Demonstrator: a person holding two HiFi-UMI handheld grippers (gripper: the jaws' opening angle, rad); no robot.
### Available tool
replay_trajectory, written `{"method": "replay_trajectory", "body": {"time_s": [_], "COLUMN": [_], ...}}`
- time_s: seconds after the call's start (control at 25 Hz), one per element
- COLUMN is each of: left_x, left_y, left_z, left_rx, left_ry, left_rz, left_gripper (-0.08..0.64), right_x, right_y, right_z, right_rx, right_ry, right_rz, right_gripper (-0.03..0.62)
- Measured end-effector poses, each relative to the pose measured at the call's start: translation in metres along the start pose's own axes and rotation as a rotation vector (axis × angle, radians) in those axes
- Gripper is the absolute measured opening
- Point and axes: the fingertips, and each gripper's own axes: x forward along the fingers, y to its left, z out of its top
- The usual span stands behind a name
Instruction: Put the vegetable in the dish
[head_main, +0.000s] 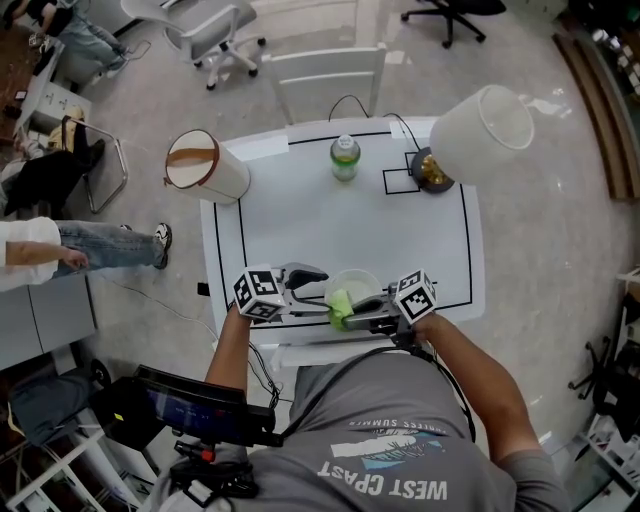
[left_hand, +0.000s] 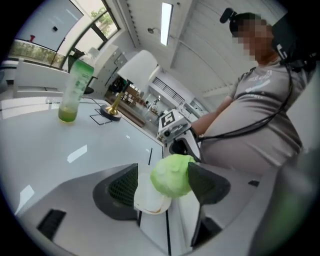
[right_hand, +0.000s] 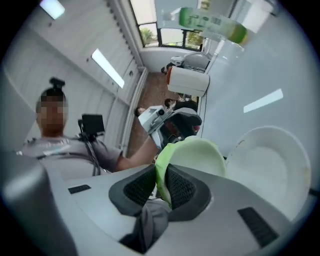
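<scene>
A pale green cabbage leaf (head_main: 340, 308) hangs at the near rim of the white dish (head_main: 354, 279), close to the table's front edge. My right gripper (head_main: 362, 309) comes in from the right and is shut on the leaf (right_hand: 192, 150), pinching its edge between the pads; the dish (right_hand: 275, 165) lies just beyond to the right. My left gripper (head_main: 322, 293) reaches in from the left with its jaws spread wide. In the left gripper view the leaf (left_hand: 171, 175) sits by the right-hand jaw, in front of the dish (left_hand: 147, 200), and the pads do not press on it.
A green drink bottle (head_main: 345, 157) stands at the table's far middle. A lamp with a white shade (head_main: 480, 135) and brass base (head_main: 432, 172) is at the far right, another white shade (head_main: 205, 167) at the far left. A white chair (head_main: 325, 75) stands behind the table, and a person (head_main: 60, 250) at the left.
</scene>
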Motion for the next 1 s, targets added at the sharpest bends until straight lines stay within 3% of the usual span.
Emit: {"method": "replay_trajectory", "body": {"time_s": [0.08, 0.2, 0.4, 0.56, 0.76, 1.0], "left_x": [-0.007, 0.005, 0.045, 0.066, 0.067, 0.069], "left_y": [0.004, 0.008, 0.015, 0.018, 0.028, 0.032], "left_z": [0.008, 0.01, -0.002, -0.015, -0.006, 0.001], "left_rx": [-0.017, 0.0, 0.052, 0.086, 0.084, 0.07], "left_ry": [-0.044, -0.032, 0.023, 0.093, 0.058, 0.033], "left_rz": [0.021, 0.027, 0.011, 0.016, 0.051, 0.055], "left_gripper": [0.318, 0.318, 0.318, 0.319, 0.319, 0.319], "right_x": [-0.002, -0.011, -0.035, -0.051, -0.066, -0.073], "right_y": [-0.003, -0.026, -0.044, -0.049, -0.048, -0.046], "right_z": [0.01, 0.01, -0.01, -0.004, 0.013, 0.024], "right_rx": [0.119, 0.184, 0.171, 0.142, 0.125, 0.097], "right_ry": [-0.093, -0.124, -0.056, -0.129, -0.232, -0.222], "right_rz": [0.061, 0.008, -0.097, -0.137, -0.159, -0.184], "right_gripper": [0.071, 0.071, 0.071, 0.072, 0.077, 0.094]}}
